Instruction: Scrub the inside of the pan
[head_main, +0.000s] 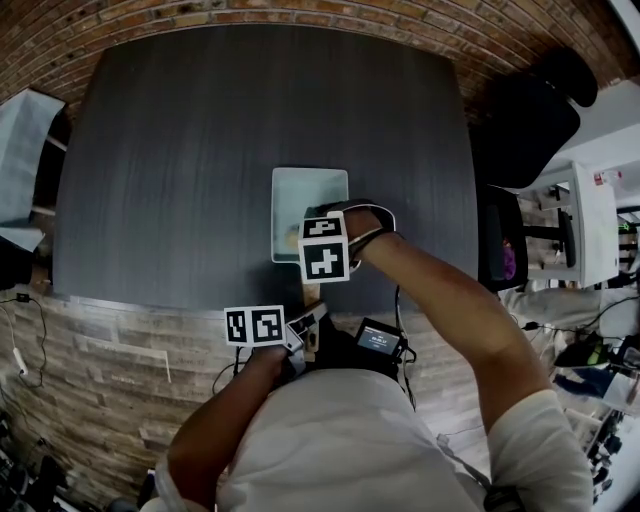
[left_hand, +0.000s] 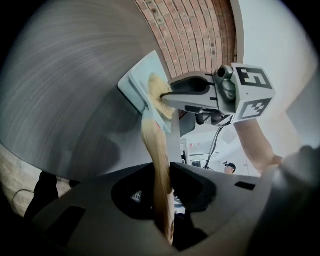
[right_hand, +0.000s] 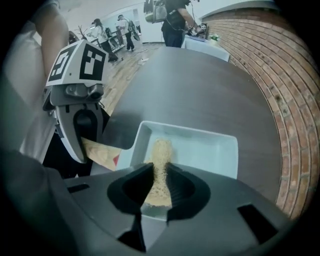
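A pale square pan (head_main: 298, 190) lies on the dark table (head_main: 200, 150), its wooden handle (head_main: 311, 293) pointing toward me. My left gripper (left_hand: 162, 195) is shut on that wooden handle (left_hand: 158, 160) near its end. From the right gripper view, the left gripper (right_hand: 82, 137) clamps the handle (right_hand: 102, 152) beside the pan's corner. My right gripper (right_hand: 159, 187) points down into the pan (right_hand: 210, 150) and is shut on a tan fibrous scrubber (right_hand: 161, 157), whose tip rests on the pan floor. In the left gripper view the scrubber (left_hand: 159, 95) sits against the pan (left_hand: 140, 80) under the right gripper (left_hand: 172, 96).
The table's near edge (head_main: 200, 298) runs just in front of me, with wood flooring below. A brick wall (head_main: 250, 20) borders the far side. A black office chair (head_main: 525, 120) stands at the right. People stand far off in the room (right_hand: 172, 17).
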